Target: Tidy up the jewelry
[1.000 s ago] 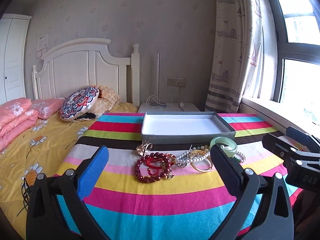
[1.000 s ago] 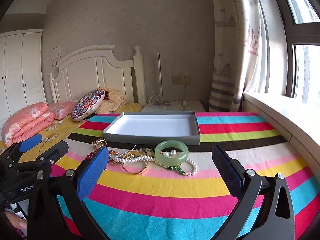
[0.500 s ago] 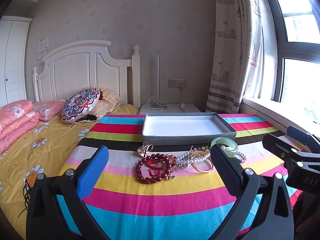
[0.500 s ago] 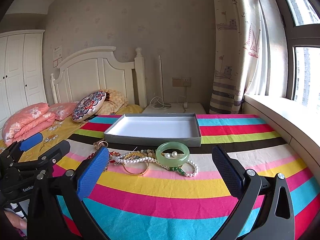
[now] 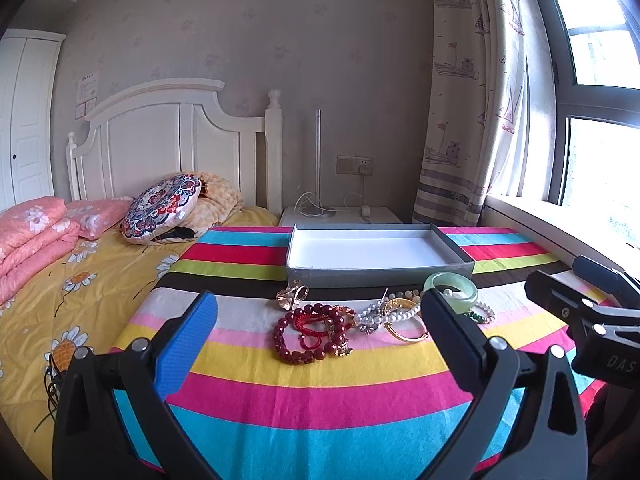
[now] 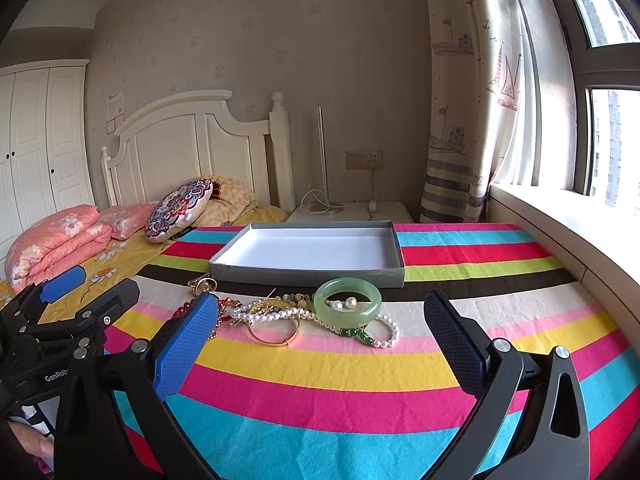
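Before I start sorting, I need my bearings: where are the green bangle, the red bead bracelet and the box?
green bangle [image 6: 362,309]: right wrist view, front wall.
red bead bracelet [image 5: 289,350]: left wrist view, near beads.
box [image 6: 304,274]: right wrist view, front wall.

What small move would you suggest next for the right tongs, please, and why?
Probably ease the right tongs forward and down onto the green bangle. Both tongs are open and hold nothing, the grey box is empty, and the bangle lies on top of the tangled jewelry pile, almost centred between the right fingers, so it looks easiest to lift first.
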Demonstrator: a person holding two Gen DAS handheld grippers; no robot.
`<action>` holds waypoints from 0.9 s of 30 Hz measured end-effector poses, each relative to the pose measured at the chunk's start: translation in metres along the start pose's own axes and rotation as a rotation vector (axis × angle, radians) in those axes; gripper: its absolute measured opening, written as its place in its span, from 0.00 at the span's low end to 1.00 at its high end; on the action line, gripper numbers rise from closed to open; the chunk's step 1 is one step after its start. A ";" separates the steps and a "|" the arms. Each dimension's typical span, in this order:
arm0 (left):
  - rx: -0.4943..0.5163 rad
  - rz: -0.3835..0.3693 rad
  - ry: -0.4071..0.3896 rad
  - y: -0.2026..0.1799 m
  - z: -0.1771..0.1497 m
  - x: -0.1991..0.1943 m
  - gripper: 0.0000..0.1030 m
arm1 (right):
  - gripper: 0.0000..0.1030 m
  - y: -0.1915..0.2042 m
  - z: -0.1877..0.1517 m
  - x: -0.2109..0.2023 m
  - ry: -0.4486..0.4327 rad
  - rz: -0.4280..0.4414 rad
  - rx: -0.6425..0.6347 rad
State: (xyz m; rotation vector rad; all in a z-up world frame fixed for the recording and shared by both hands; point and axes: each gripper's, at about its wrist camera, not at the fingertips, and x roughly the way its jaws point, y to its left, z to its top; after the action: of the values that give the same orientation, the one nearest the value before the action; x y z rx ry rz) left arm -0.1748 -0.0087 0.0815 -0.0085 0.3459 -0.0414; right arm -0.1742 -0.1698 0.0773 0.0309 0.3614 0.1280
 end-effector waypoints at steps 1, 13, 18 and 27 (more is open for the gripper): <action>0.002 0.000 -0.005 0.000 0.000 0.000 0.98 | 0.96 0.000 -0.001 0.000 0.000 -0.001 0.001; 0.004 -0.004 0.003 0.000 -0.007 0.002 0.98 | 0.96 -0.003 -0.004 0.006 0.017 0.003 0.013; -0.002 -0.003 0.012 0.001 -0.010 0.003 0.98 | 0.96 -0.003 -0.007 0.010 0.028 0.004 0.020; -0.036 -0.016 0.138 0.024 -0.011 0.025 0.98 | 0.96 -0.017 -0.013 0.033 0.136 0.062 0.013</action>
State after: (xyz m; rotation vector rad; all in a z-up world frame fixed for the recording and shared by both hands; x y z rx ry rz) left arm -0.1543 0.0143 0.0626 -0.0440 0.4849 -0.0515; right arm -0.1459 -0.1821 0.0526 0.0464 0.4970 0.1901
